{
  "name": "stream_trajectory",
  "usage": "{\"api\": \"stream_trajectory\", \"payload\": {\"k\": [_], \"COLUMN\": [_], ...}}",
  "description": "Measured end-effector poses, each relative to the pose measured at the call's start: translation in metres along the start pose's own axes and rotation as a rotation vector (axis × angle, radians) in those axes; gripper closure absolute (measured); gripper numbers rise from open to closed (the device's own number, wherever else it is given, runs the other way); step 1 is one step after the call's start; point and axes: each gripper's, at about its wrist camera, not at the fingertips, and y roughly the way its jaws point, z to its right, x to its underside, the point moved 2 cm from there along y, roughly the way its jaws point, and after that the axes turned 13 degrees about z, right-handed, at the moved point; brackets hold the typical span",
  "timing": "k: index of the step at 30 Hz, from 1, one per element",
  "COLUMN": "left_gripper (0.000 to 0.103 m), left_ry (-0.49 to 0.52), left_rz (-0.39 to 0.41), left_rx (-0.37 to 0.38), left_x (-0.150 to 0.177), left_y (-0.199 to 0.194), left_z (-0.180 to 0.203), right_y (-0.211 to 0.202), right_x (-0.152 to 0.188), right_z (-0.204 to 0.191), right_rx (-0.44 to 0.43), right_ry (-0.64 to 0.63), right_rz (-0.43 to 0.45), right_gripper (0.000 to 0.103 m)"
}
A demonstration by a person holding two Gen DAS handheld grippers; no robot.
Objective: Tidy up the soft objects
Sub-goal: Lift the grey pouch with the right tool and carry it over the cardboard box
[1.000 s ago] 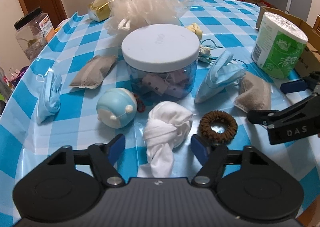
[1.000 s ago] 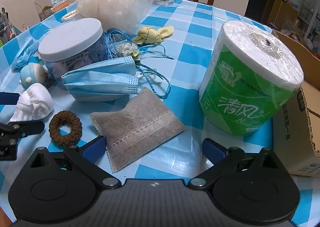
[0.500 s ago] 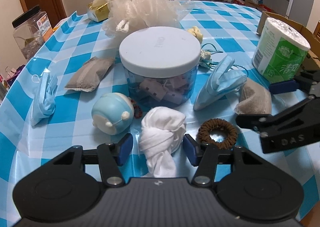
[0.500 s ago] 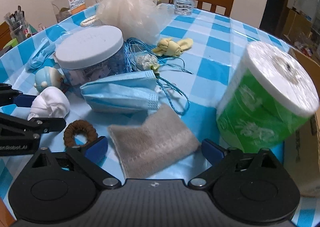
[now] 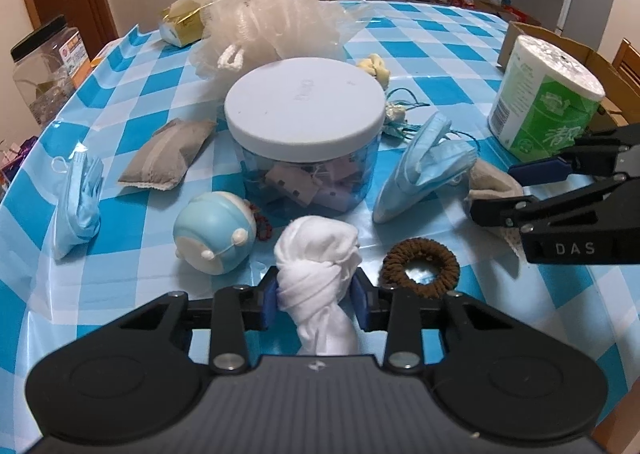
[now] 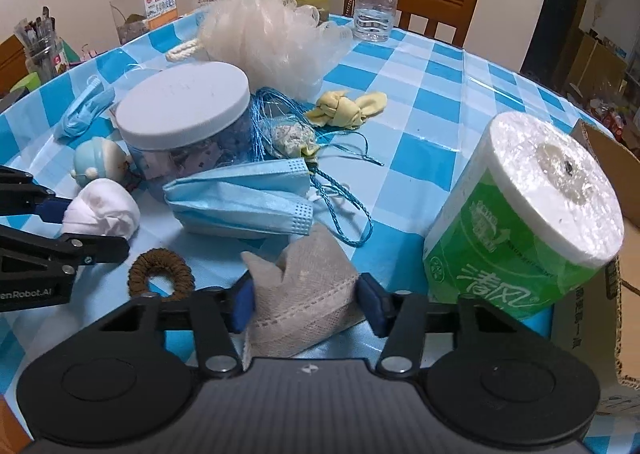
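Note:
A white knotted cloth (image 5: 316, 250) lies on the blue checked tablecloth at the near edge. My left gripper (image 5: 314, 300) is closing on it, and both blue pads press into its knot. From the right wrist view the same cloth (image 6: 102, 206) sits between the left gripper's fingers (image 6: 120, 246). A grey fabric sachet (image 6: 308, 286) is bunched up between the pads of my right gripper (image 6: 308, 304), whose jaws are closing and squeezing it. In the left wrist view the right gripper (image 5: 516, 190) clamps the sachet (image 5: 492, 184) at the right.
A white-lidded jar (image 5: 302, 110) stands in the middle, a mesh bath puff (image 5: 272, 26) behind it. Around it lie a brown hair tie (image 5: 420, 266), blue masks (image 6: 240, 202), a round blue toy (image 5: 216, 236) and another grey sachet (image 5: 168, 160). A toilet roll (image 6: 520, 222) and cardboard box (image 6: 600, 302) stand at the right.
Both grippers' jaws have closed in. The left pads now press the white cloth; the right pads squeeze the grey sachet, which has crumpled and lifted at one end.

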Motion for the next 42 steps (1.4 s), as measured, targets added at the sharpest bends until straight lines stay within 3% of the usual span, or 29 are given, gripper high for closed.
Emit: {"api": "stream_trajectory", "payload": {"k": [2, 4, 7, 14, 19, 22, 26, 28, 31, 38, 42], "left_gripper": [0.068, 0.068, 0.068, 0.068, 0.068, 0.068, 0.068, 0.068, 0.069, 0.07, 0.07], "left_ry": [0.004, 0.003, 0.008, 0.004, -0.009, -0.006, -0.001, 0.003, 0.01, 0.041, 0.071], "left_rz": [-0.004, -0.006, -0.006, -0.01, -0.011, -0.011, -0.01, -0.008, -0.002, 0.002, -0.012], "left_rx": [0.003, 0.014, 0.021, 0.037, 0.039, 0.036, 0.042, 0.044, 0.045, 0.077, 0.143], "left_x": [0.0, 0.0, 0.0, 0.003, 0.002, 0.002, 0.001, 0.001, 0.0, -0.012, -0.025], "left_y": [0.0, 0.0, 0.0, -0.001, -0.001, 0.0, 0.001, 0.001, -0.001, -0.016, -0.032], "left_z": [-0.001, -0.001, -0.001, 0.0, -0.003, -0.003, -0.003, -0.003, -0.003, -0.006, -0.004], "right_y": [-0.002, -0.003, -0.003, 0.014, 0.001, -0.003, 0.007, 0.008, 0.003, -0.015, -0.035], "right_x": [-0.001, -0.003, -0.007, -0.009, -0.001, 0.0, -0.001, 0.0, -0.002, -0.005, -0.013], "right_z": [-0.001, -0.002, 0.0, 0.008, -0.001, -0.005, -0.003, -0.005, -0.01, -0.013, -0.009], "right_rx": [-0.014, -0.028, -0.062, -0.151, -0.229, -0.213, -0.179, -0.162, -0.161, -0.111, -0.104], "right_ry": [-0.006, -0.024, -0.056, -0.045, -0.05, -0.067, -0.052, -0.068, -0.082, -0.088, -0.061], "right_rz": [-0.015, -0.013, 0.012, -0.062, -0.136, -0.122, -0.108, -0.101, -0.096, -0.091, -0.077], "right_gripper": [0.044, 0.028, 0.016, 0.013, 0.011, 0.011, 0.021, 0.038, 0.049, 0.053, 0.053]}}
